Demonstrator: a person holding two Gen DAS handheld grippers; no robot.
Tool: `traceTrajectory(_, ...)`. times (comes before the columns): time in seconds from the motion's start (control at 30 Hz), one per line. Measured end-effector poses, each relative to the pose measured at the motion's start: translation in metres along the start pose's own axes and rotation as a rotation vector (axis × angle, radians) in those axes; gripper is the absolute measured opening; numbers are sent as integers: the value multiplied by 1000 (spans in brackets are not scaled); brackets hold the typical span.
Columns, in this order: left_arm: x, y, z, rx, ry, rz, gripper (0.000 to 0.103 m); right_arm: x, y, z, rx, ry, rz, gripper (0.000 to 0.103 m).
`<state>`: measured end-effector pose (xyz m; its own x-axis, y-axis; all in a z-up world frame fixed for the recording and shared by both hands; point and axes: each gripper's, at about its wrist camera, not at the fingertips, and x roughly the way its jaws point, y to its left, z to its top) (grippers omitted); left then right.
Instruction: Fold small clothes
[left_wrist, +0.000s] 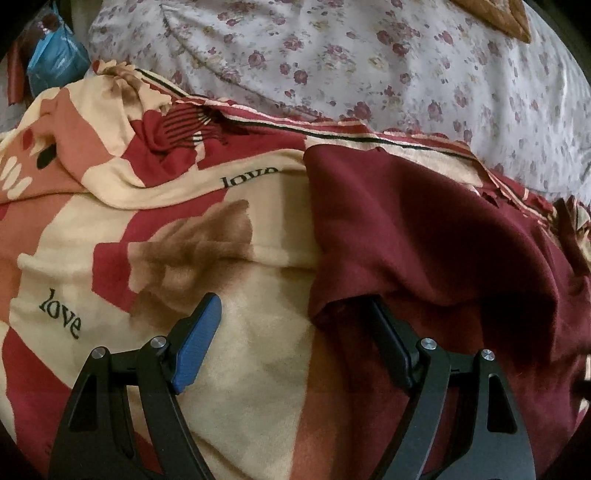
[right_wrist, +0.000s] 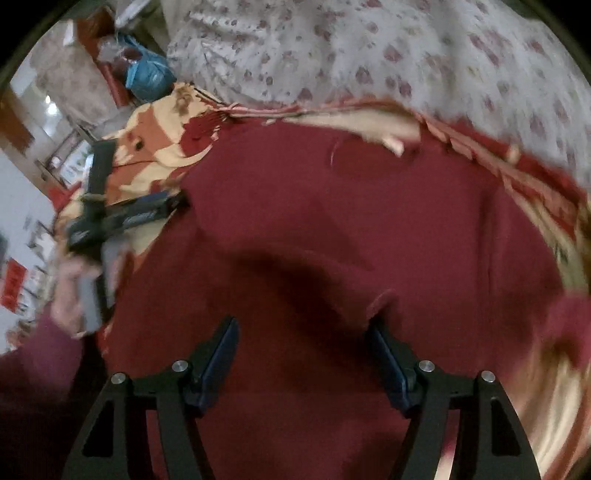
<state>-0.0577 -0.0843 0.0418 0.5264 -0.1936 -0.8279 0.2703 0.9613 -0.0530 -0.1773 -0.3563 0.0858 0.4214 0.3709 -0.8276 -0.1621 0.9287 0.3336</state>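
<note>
Both wrist views look down, close over the maroon garment (left_wrist: 424, 229) on the blanket (left_wrist: 240, 332).

We see a plain dark maroon knit garment (left_wrist: 424, 229), one solid colour with no print. Under it lies a fleecy blanket (left_wrist: 240, 332) patterned in cream, red and terracotta blocks, with brown flower shapes and the word "love" lettered in black; its edge carries thin stripes of red, pale peach and black. Behind that spreads a pale lilac-white cotton sheet (left_wrist: 369, 66) scattered with small dusky-rose flowers. Our left gripper (left_wrist: 291, 321) is black with blue finger pads (left_wrist: 195, 347); our right gripper (right_wrist: 303, 347) is black too, with darker blue pads. A crumpled bright blue plastic bag (right_wrist: 147, 75) sits in the far corner.
</note>
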Motion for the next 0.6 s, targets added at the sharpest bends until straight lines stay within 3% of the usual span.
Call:
traceTrajectory(0.07, 0, 0, 1, -8, -1, -2, 80, -17, -14, -12, 66, -33, 10, 69)
traceTrajectory(0.23, 0, -2, 0, 2, -7, 7, 80, -38, -43, -4, 238, -207, -88, 72)
traceTrajectory(0.3, 1, -1, 1, -1, -6, 3, 80, -29, -44, 1, 254, -198, -142, 72)
traceTrajectory(0.4, 2, 0, 2, -2, -5, -1, 80, 9, -33, 12, 170, -120, -183, 71)
traceTrajectory(0.47, 2, 0, 1, -2, -6, -1, 80, 30, -22, 11, 76, -65, -252, 51)
traceTrajectory(0.5, 2, 0, 1, -3, -5, 0, 80, 31, -15, 9, 21, -85, -293, 46)
traceTrajectory(0.53, 3, 0, 1, -4, -5, 0, 80, 28, -11, 10, -4, -99, -281, 21)
traceTrajectory(0.57, 3, 0, 1, -6, -6, -1, 80, 23, -10, 12, -4, -99, -279, 9)
traceTrajectory(0.6, 3, 1, 2, -10, -6, -2, 80, 12, -10, 17, -12, -123, -305, 8)
